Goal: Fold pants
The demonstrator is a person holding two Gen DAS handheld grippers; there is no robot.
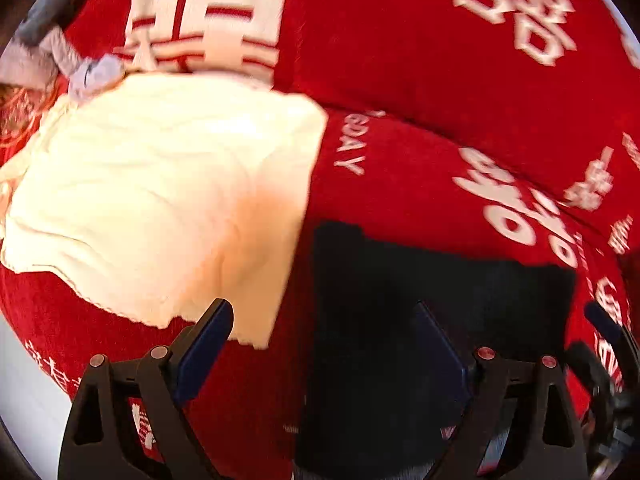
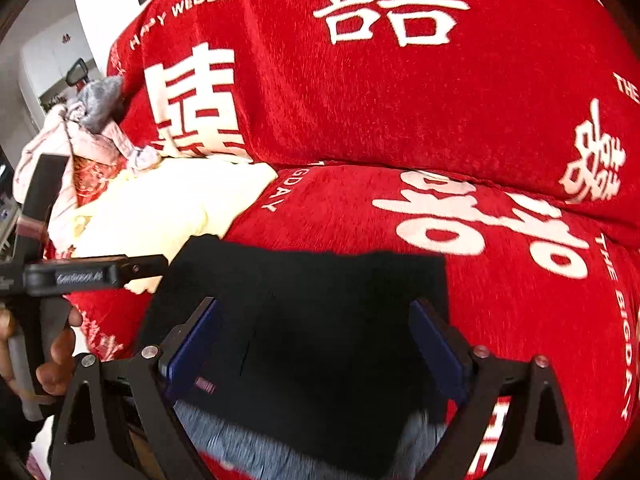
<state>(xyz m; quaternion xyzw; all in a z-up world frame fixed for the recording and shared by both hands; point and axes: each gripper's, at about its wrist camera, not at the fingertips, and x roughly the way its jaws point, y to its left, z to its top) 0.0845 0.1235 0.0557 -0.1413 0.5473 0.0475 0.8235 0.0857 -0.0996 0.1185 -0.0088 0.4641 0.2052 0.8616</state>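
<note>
Black pants (image 1: 404, 320) lie folded into a flat rectangle on a red sofa seat (image 1: 400, 184); they also show in the right wrist view (image 2: 312, 320). Grey lining shows at their near edge (image 2: 248, 448). My left gripper (image 1: 324, 332) is open, its jaws wide apart above the pants' left edge, holding nothing. My right gripper (image 2: 316, 332) is open above the middle of the pants, holding nothing. The left gripper's body (image 2: 80, 276) and the hand holding it show at the left of the right wrist view.
A cream cloth (image 1: 160, 200) lies folded on the seat left of the pants, also in the right wrist view (image 2: 168, 204). A heap of pink and grey clothes (image 2: 80, 132) sits at the sofa's far left. The red backrest (image 2: 360, 92) with white lettering rises behind.
</note>
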